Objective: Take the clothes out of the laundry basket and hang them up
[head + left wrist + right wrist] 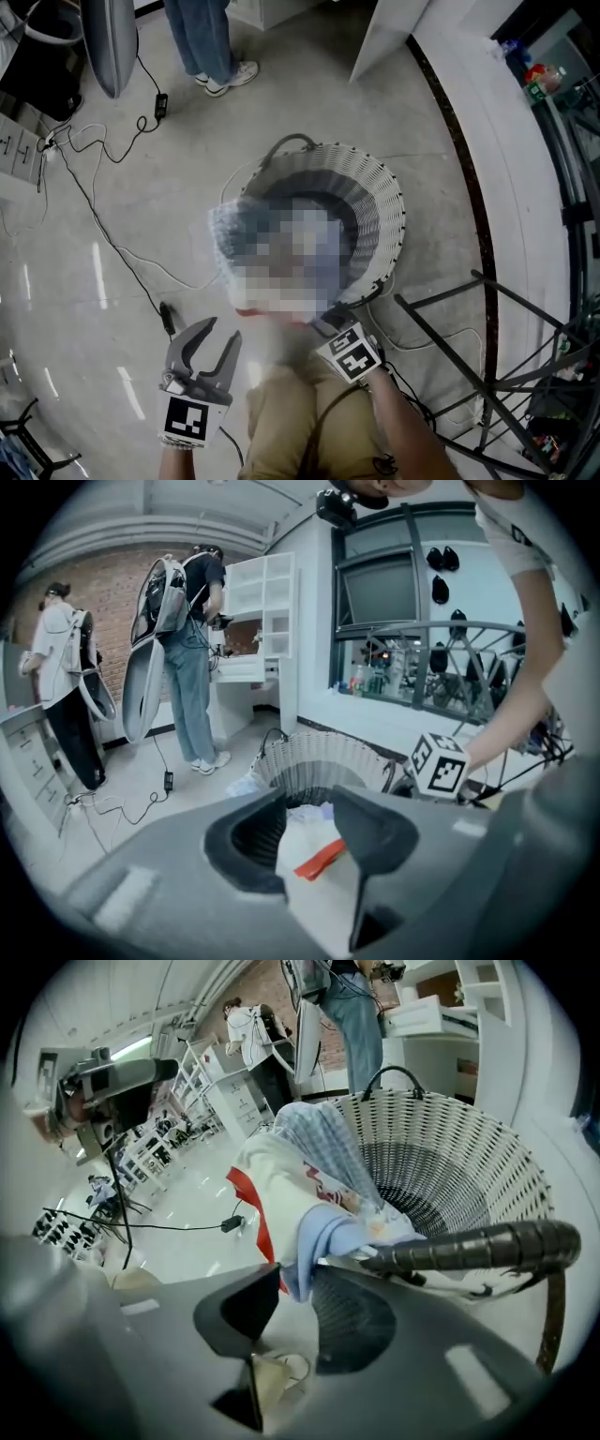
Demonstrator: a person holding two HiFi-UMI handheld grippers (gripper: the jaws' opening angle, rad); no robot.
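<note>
A white wicker laundry basket [386, 202] stands on the floor in front of me, with clothes [223, 234] heaped over its near rim. My left gripper [223, 330] hangs open above the floor just left of the heap, nothing between its fingers. In the left gripper view [307, 803] a white cloth with a red stripe [309, 846] shows beyond the gap. Of my right gripper, only the marker cube [352, 354] shows in the head view. In its own view the right gripper [297, 1279] is open at the basket [450, 1138], with a light blue fold [319, 1232] hanging between the tips.
A black metal drying rack [487, 356] stands to the right of the basket. Cables [103, 234] trail over the floor on the left. A person in jeans [211, 47] stands at the back. The basket's dark handle [469, 1246] crosses right of my right jaws.
</note>
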